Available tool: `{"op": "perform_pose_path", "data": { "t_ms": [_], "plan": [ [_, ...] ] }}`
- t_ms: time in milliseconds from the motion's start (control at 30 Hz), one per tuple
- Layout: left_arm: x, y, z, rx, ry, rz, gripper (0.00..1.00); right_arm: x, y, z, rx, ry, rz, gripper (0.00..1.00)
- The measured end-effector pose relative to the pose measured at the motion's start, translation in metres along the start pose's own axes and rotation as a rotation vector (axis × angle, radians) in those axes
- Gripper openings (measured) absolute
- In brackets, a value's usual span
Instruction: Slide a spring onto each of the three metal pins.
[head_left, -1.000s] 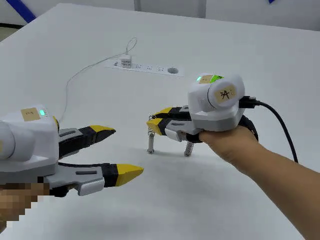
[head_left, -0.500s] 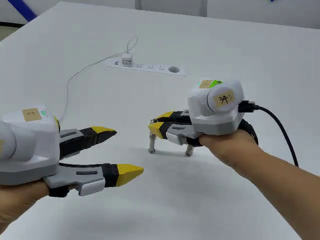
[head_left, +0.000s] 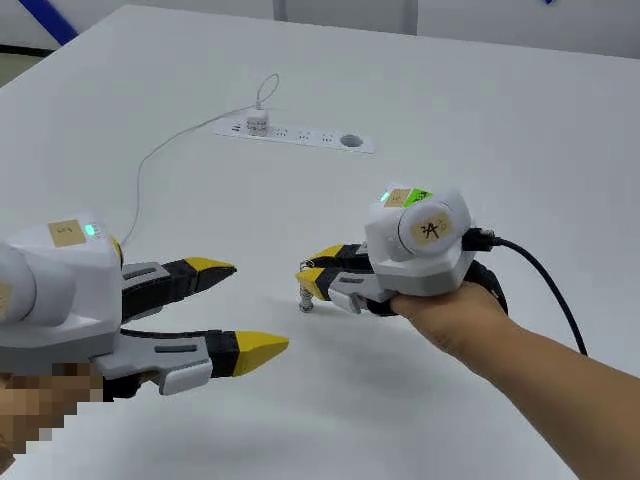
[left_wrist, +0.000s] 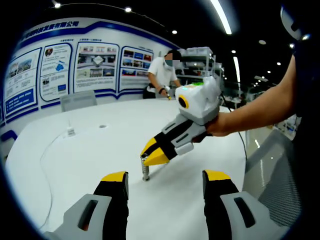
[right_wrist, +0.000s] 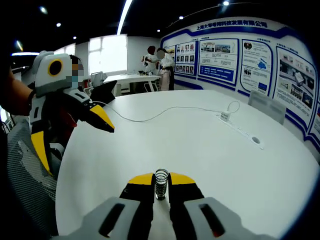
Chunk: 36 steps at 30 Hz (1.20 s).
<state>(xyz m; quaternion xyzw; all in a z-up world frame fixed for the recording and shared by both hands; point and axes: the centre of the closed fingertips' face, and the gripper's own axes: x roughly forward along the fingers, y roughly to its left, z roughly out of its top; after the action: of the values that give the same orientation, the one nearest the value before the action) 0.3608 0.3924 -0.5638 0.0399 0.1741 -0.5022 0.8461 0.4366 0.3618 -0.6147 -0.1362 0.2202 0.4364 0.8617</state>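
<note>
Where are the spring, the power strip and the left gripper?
spring (right_wrist: 161, 182), right gripper view, coils between the jaws
power strip (head_left: 300, 135), head view, middle of its top
left gripper (left_wrist: 166, 176), left gripper view, midway between its fingertips

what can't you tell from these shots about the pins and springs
- How many pins stand: in the head view the right gripper and the hand holding it cover the table beside the visible pin.
- Whether the spring is fully down: in the right gripper view the jaws hide its lower end.
</note>
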Motion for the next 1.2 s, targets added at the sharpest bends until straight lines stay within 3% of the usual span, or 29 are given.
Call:
{"op": "perform_pose_path", "data": {
  "t_ms": [333, 633, 1200],
  "plan": [
    [-0.001, 0.000, -0.001, -0.009, 0.003, 0.002, 0.61, 0.007, 0.003, -0.019, 0.013, 0.065, 0.000, 0.12],
    [-0.001, 0.001, -0.003, -0.013, 0.002, 0.007, 0.61, 0.006, 0.004, -0.022, 0.029, 0.083, 0.001, 0.14],
    [0.002, 0.001, -0.006, -0.022, -0.001, 0.009, 0.63, -0.027, 0.015, -0.027, 0.044, 0.058, -0.016, 0.21]
  ]
}}
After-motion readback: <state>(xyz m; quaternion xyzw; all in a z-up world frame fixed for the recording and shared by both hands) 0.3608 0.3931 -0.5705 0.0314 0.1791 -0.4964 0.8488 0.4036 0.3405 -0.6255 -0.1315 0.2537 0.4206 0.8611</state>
